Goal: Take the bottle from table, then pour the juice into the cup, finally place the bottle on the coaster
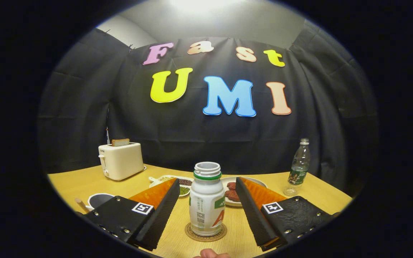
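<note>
- The gripper [206, 206] is spread wide, with clear space between each finger and what stands between them; it holds nothing.
- The bottle [206, 200], white with a green ring under its open, capless mouth, stands upright between the two fingers, touching neither.
- The bottle sits on the round coaster [205, 232], whose rim shows around its base on the wooden table [77, 182].
- The cup [99, 200], dark inside, sits on the table near the left finger, partly hidden behind it.
- A wooden stick [81, 204] lies just beside the cup.
- A divided dish [172, 181] holding grains and beans lies beyond the left finger's tip.
- A white plate [233, 184] with reddish-brown pieces on it lies beyond the bottle, partly covered by the right finger.
- A clear water bottle [299, 167] with a cap and a green label stands upright farther off, beyond the right finger.
- A cream toaster [121, 160] with a slice of bread [120, 142] sticking up stands at the table's far left, by the black cloth wall.
- A bit of a fingertip [210, 254] shows nearest the camera, below the coaster.
</note>
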